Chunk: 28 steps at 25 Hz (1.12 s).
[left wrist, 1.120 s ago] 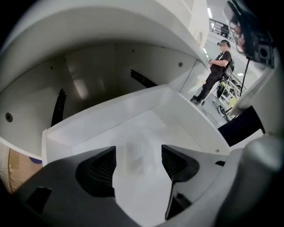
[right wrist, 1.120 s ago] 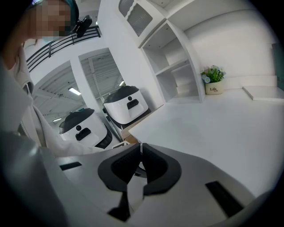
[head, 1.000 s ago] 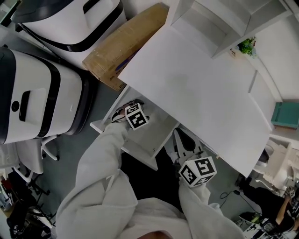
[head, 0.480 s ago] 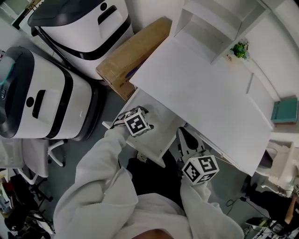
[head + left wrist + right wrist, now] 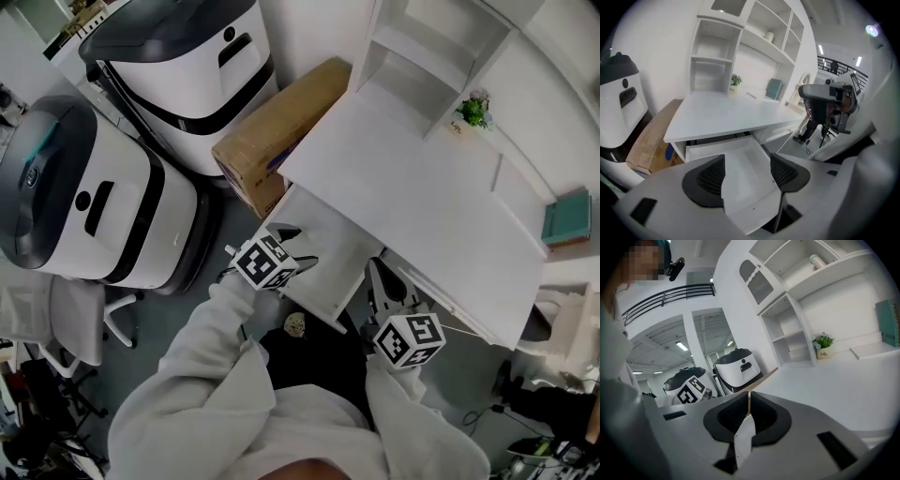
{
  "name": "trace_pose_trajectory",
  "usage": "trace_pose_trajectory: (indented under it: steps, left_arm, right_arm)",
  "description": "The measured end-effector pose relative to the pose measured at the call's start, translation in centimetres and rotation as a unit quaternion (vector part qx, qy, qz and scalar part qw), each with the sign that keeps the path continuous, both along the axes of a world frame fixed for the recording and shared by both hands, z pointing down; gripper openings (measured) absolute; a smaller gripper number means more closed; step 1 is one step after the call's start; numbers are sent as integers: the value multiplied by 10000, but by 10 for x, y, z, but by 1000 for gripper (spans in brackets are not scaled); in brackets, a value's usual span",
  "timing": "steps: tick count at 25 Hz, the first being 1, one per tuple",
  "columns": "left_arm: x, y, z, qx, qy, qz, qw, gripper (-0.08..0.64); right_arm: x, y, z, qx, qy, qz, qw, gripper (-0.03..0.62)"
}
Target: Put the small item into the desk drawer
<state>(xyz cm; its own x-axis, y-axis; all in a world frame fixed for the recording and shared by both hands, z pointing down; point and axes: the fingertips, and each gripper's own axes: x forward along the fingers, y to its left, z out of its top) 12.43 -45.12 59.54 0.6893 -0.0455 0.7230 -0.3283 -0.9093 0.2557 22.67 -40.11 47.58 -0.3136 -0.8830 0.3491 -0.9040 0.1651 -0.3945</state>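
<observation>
The white desk (image 5: pixel 412 197) has its drawer (image 5: pixel 323 253) pulled out, and the white inside (image 5: pixel 740 164) shows nothing in it. My left gripper (image 5: pixel 298 248) is at the drawer's front left corner. In the left gripper view, the left gripper (image 5: pixel 746 174) is open over the drawer with nothing between its jaws. My right gripper (image 5: pixel 379 272) is under the desk edge to the drawer's right. In the right gripper view, the right gripper (image 5: pixel 749 413) is shut on a thin white card (image 5: pixel 744 437). A small tan object (image 5: pixel 294 324) lies just below the drawer front.
A cardboard box (image 5: pixel 281 131) leans against the desk's left end. Two large white-and-black machines (image 5: pixel 178 75) (image 5: pixel 84 206) stand left of it, with a white chair (image 5: pixel 75 319) nearby. A shelf unit (image 5: pixel 422 56), a small potted plant (image 5: pixel 473 111) and a teal book (image 5: pixel 567 217) are at the desk's back.
The head view has swung, so the desk and machines sit differently in the frame. Both grippers keep about the same places by the open drawer. The small tan object has come into view.
</observation>
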Motion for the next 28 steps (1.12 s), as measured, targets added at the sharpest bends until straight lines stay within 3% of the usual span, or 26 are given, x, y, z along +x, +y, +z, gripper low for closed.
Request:
trace_pose_trajectory:
  steps: [10,16,18,22,28]
  left_arm:
    - [-39,38,-37,-45,809,-777,9937,313]
    - [-65,37,-78,494,1350,-1420,9794,281]
    - [-78,30,-92,829,1497,-1724,9701,256]
    - [-107,18,-121,1418,1840,-2401,9425,128]
    - [-142,14,-156,2171,2125,-3001,9043,23]
  right_arm:
    - [-22,16,-11,183,96,82,9998,38]
    - [-33,20,-16,264,238,36,9994,38]
    - [-38,19,-19,321,295,-13,9991,38]
    - [-49,17,-29,443,517,-111,9976,38]
    - [-55,18,-47,700,867,-201,9936,38]
